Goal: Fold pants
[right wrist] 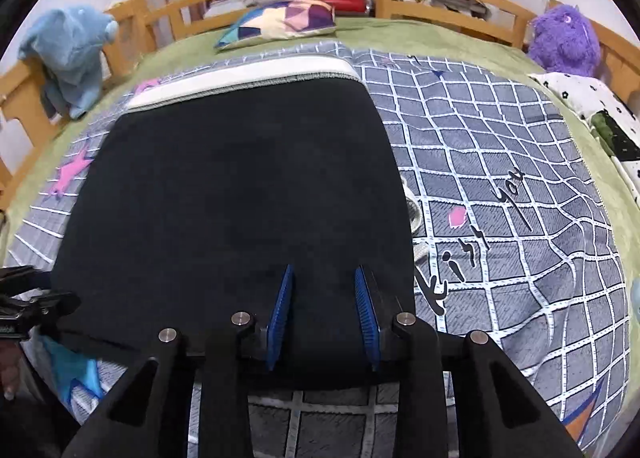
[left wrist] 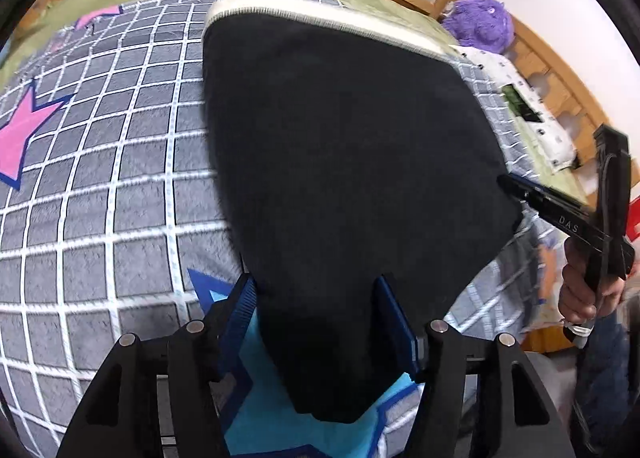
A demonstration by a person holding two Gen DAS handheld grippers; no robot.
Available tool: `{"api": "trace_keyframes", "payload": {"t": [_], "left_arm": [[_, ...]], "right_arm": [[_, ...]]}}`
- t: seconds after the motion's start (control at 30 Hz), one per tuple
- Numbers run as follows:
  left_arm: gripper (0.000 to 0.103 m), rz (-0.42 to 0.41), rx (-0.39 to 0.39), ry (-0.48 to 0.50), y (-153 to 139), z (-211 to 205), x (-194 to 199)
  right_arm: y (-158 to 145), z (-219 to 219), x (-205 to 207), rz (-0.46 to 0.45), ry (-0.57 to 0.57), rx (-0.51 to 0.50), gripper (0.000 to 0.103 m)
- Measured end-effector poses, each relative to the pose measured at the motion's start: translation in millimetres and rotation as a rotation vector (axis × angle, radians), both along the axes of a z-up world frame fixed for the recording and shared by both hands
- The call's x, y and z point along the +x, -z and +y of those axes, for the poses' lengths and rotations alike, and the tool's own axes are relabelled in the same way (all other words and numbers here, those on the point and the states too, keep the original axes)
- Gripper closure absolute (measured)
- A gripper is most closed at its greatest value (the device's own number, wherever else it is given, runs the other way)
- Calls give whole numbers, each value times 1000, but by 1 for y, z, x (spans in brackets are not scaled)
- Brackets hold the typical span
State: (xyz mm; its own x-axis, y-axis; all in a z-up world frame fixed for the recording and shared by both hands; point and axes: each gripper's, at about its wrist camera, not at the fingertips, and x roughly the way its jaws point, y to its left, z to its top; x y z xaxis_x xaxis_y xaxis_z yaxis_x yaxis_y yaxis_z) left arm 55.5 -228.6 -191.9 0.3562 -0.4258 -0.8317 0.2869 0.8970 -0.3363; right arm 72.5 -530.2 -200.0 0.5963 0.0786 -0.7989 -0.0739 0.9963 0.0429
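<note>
Black folded pants lie flat on the bed, their white waistband at the far end. My left gripper straddles the near corner of the pants. Its blue pads stand apart with the cloth lying between them, and I see no pinch. My right gripper hangs over the other near edge, its jaws apart and the cloth below the gap. In the left wrist view the right gripper touches the pants' right edge, held by a hand. The left gripper shows at the left edge of the right wrist view.
A grey checked blanket with stars covers the green bed. At the far end lies a patterned pillow. A purple plush toy and a white dotted cloth sit right, a blue plush on the wooden rail left.
</note>
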Motion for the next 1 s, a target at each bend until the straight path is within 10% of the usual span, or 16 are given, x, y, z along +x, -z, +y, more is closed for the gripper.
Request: {"api": "trace_keyframes", "payload": {"t": [0.1,0.2,0.33,0.47,0.63,0.77,0.83,1.0], "left_arm": [[44,-85,-23,-51,-25,19,13],[44,-75,-74,-86,-28,27,41],[43,17,-170,-140,-4,33,78],[43,118,-314,-128,38,37,98],[58,100,-339,-108,42,30,99],[79,94,-353,-55,17,28,102],[81,60,-393,-31,-6,39,106],[81,-23,-381,-13,-59,97,104]], "right_arm": [[-32,-13,6,-22,4,70,72],[-52,-26,29,-110,38,97,32],[-22,-43,89,24,42,183,31],[23,-55,115,145,-15,382,35],[35,-51,113,178,-89,398,46],[27,-55,112,172,-39,421,57],[8,-56,100,139,-2,484,79],[-43,10,77,90,-15,472,81]]}}
